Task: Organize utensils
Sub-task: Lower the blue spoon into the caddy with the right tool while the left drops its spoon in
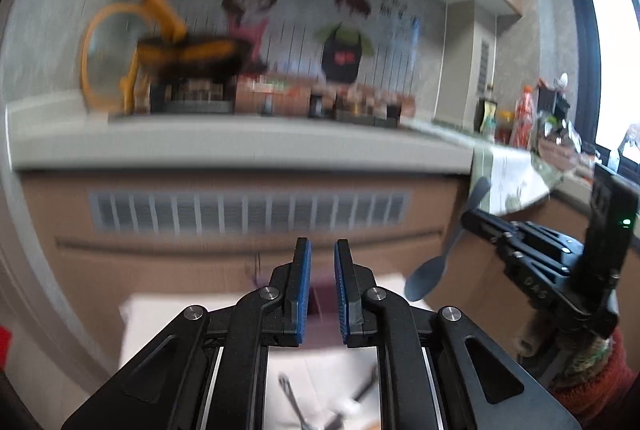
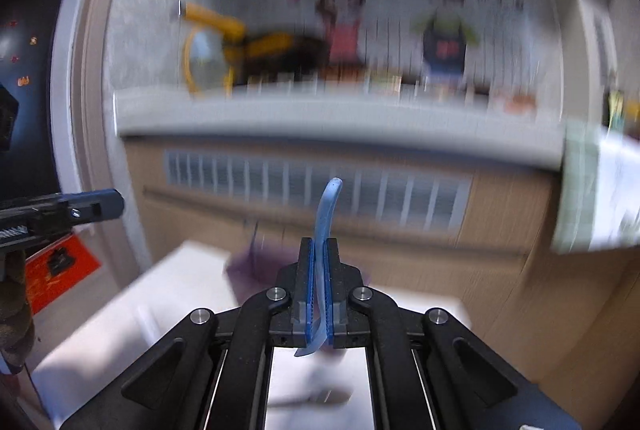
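A grey-topped kitchen bench [image 1: 240, 146] runs across both wrist views, with tan wooden cabinet fronts and a slatted vent panel [image 1: 248, 210] below it. On the bench stands an orange rack [image 1: 132, 70] carrying a dark pan and a glass lid, beside a row of jars too blurred to name. The wall behind bears a cartoon picture of two figures in aprons [image 1: 344, 42]. Bright daylight comes through a window [image 1: 612, 70] at the far right of the left wrist view. Nearer the cameras lies a white surface [image 2: 120, 310] with something purple [image 2: 256, 266] on it, smeared by motion blur.

The right gripper [image 2: 319, 290] has its jaws clamped on a blue spoon [image 2: 326, 214]. The handle rises between the blue ribbed pads [image 2: 307, 294] and curves upward past the fingertips, while the other end pokes out below the pads. From the left wrist view the same spoon [image 1: 430, 278] hangs bowl-down from that gripper [image 1: 476, 218], in the air in front of the cabinets. It looks like smooth, matt plastic, slender in the stem and oval in the bowl.

The left gripper [image 1: 321, 270] holds nothing; its jaws stand apart with a narrow gap between the pads. Below it, dark thin utensils [image 1: 296, 402] lie on the white surface, too blurred to identify.
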The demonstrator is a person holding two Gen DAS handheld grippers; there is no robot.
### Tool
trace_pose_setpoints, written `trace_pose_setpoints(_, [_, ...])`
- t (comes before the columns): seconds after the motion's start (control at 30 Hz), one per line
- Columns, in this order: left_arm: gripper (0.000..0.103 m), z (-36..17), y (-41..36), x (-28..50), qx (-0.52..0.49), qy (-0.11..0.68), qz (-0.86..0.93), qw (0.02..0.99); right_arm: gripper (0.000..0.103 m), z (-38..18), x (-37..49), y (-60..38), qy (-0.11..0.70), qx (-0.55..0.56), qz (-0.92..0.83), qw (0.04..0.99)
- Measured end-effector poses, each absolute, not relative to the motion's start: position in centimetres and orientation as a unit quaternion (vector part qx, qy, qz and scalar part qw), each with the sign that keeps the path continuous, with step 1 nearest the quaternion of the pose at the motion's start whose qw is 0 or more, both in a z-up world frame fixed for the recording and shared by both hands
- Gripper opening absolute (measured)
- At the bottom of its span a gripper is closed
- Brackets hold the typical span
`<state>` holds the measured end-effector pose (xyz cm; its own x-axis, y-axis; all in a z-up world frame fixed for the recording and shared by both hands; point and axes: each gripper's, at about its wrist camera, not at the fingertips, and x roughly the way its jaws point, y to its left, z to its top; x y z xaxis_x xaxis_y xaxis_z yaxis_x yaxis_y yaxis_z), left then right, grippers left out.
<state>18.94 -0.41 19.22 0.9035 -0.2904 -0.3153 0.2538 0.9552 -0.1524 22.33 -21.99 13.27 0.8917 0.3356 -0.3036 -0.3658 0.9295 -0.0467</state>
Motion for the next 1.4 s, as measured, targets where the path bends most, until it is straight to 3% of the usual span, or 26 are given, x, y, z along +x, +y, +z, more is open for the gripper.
trace_pose_setpoints(0.1, [0.012, 21.2, 0.1, 20.0, -0.059, 0.155, -0.133, 0.977, 0.004, 18.0, 22.5, -22.0, 0.093, -0.06, 0.166, 0.98])
trace_pose_setpoints(0.2, [0.013, 19.9, 0.5, 20.5, -0.063, 0.164, -0.139, 0.975, 0.004, 19.2, 22.8, -22.0, 0.083, -0.063, 0.163, 0.981])
trace_pose_setpoints(0.53, [0.015, 6.0, -2.7, 24.8, -0.054, 0.34, -0.203, 0.917, 0.004, 10.9, 23.4, -23.8, 0.176, -0.065, 0.152, 0.97])
trace_pose_setpoints(0.7, [0.022, 0.3, -7.7, 25.2, -0.008, 0.387, -0.315, 0.867, 0.004, 7.9, 23.1, -26.3, 0.21, -0.045, 0.135, 0.967])
trace_pose_setpoints(1.1, [0.033, -4.2, -17.7, 24.1, 0.202, 0.388, -0.39, 0.81, 0.004, 3.5, 20.8, -33.6, 0.247, 0.006, 0.08, 0.966])
trace_pose_setpoints(1.4, [0.035, -5.8, -19.4, 25.0, 0.237, 0.403, -0.373, 0.801, 0.004, 1.3, 21.0, -35.3, 0.27, 0.034, 0.072, 0.96])
